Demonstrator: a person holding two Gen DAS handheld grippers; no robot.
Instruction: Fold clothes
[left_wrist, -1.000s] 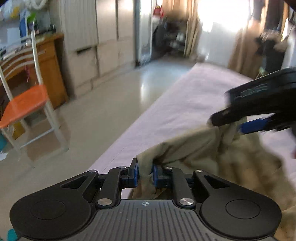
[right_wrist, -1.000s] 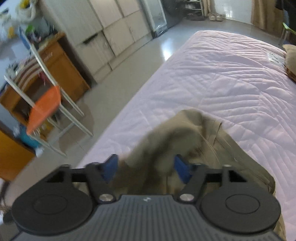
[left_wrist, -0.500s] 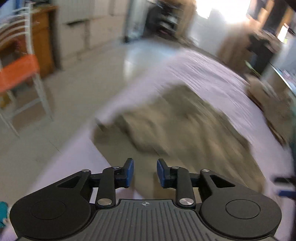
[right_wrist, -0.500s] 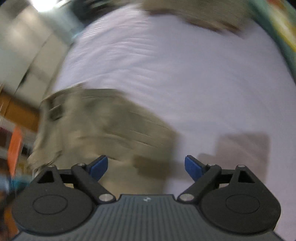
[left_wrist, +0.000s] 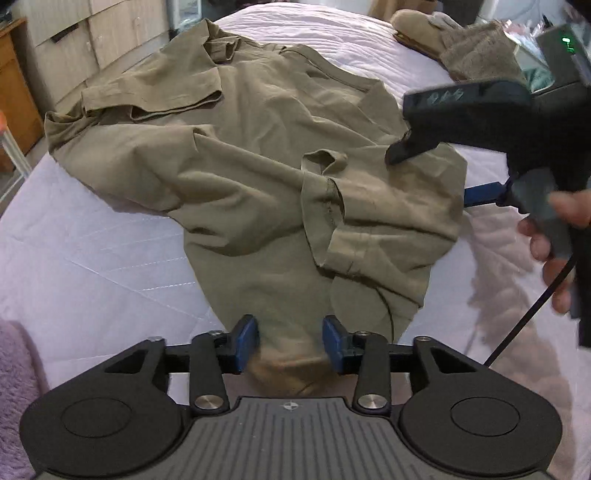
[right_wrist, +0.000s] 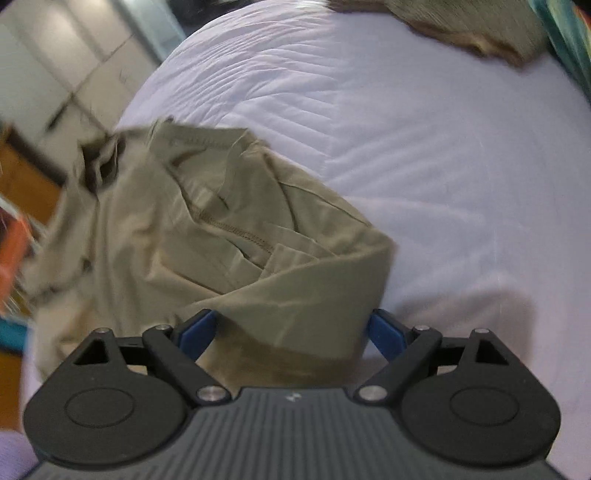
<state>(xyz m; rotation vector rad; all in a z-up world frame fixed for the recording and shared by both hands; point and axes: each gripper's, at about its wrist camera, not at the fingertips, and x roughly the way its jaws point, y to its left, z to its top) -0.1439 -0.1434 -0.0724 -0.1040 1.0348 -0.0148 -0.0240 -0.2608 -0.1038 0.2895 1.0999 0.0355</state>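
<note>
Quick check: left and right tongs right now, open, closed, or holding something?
Left tongs: open, pads apart over the near edge of the khaki garment, gripping nothing.
Right tongs: open wide, a fold of the garment lying between the pads, not clamped.

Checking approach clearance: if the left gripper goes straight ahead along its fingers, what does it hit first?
The khaki shirt. The left gripper is open, with the shirt's near edge already lying between its fingers, so it meets cloth almost at once. Whether the fingers already touch it is unclear; the bed lies underneath.
</note>
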